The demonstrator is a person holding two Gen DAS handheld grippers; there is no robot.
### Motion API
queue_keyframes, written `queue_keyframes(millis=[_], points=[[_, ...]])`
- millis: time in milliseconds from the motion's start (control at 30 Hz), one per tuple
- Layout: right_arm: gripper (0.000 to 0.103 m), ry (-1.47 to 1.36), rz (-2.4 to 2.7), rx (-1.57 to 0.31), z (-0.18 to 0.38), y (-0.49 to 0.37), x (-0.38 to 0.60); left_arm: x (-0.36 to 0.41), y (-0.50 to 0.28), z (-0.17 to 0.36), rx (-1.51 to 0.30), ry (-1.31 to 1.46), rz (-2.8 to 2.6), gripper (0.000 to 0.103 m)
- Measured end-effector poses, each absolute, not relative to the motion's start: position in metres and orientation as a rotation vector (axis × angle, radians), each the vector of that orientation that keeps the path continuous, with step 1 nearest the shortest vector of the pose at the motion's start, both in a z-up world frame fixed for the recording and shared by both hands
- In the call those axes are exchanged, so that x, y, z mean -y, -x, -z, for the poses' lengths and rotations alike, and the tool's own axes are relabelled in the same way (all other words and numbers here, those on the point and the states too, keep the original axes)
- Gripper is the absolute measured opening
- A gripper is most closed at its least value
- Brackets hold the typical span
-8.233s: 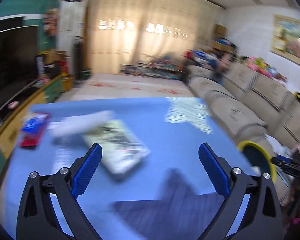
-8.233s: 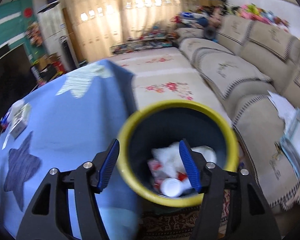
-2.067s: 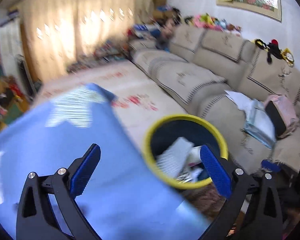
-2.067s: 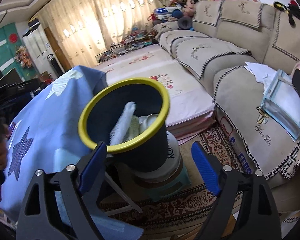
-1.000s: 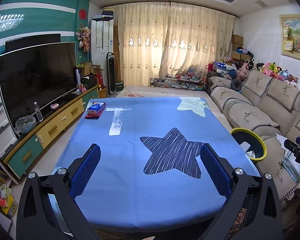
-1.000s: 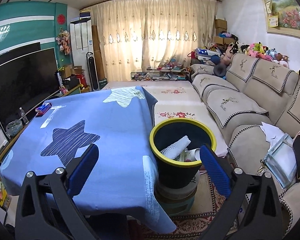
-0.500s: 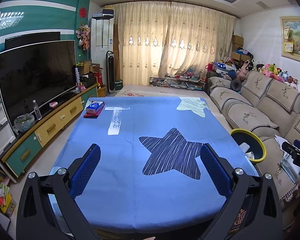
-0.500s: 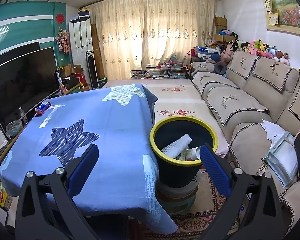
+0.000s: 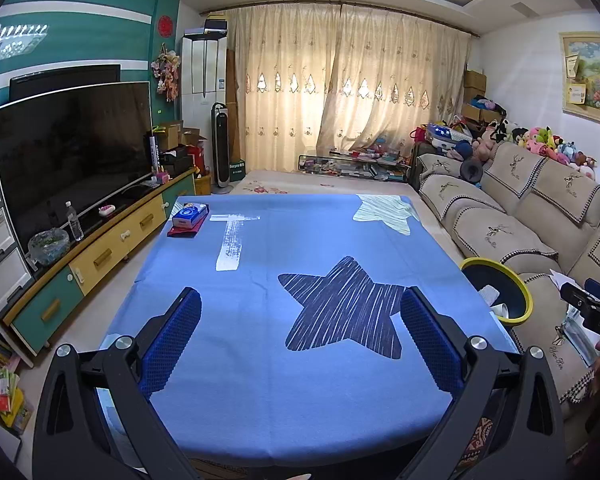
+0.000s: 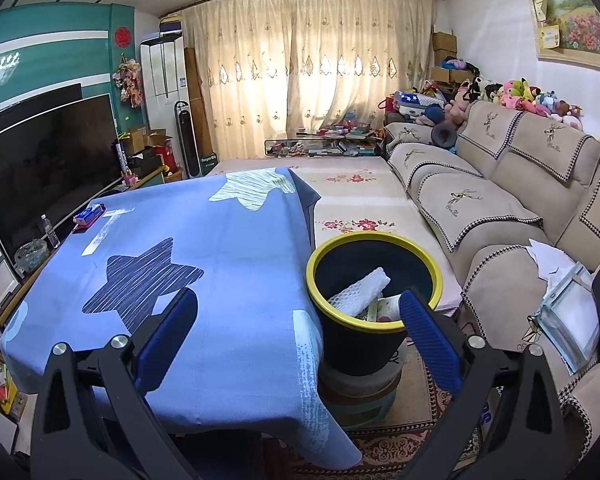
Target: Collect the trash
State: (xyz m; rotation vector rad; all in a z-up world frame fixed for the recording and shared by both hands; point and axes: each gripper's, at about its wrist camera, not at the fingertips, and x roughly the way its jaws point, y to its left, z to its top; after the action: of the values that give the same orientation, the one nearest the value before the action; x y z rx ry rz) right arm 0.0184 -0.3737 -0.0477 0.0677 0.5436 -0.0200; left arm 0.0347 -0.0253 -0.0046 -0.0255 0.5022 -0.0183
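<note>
Trash: white mesh wrapper and papers lie inside the yellow-rimmed bin, set just beside the desk edge for short drops; left hand-held gripper and right hand-held gripper both spread, empty.

The left wrist view looks from the near edge of the blue-clothed surface straight down its length toward the curtains, held back and above, the star print framed between the wide-set jaws. The right wrist view stands off the same surface's right corner, facing the same curtains, with the yellow-rimmed bin close ahead between its jaws. Both views share the surface, the bin, the television beyond the left jaw and the sofa beyond the right.
</note>
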Motion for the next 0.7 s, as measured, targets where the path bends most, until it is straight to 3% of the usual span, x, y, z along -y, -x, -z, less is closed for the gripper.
queue_keyframes(millis=[700], points=[[0.096, -0.073, 0.023, -0.549, 0.0493, -0.0192, 0.3744, 0.0307, -0.0344, 0.0080, -0.513, 0.023, 0.027, 0.098]])
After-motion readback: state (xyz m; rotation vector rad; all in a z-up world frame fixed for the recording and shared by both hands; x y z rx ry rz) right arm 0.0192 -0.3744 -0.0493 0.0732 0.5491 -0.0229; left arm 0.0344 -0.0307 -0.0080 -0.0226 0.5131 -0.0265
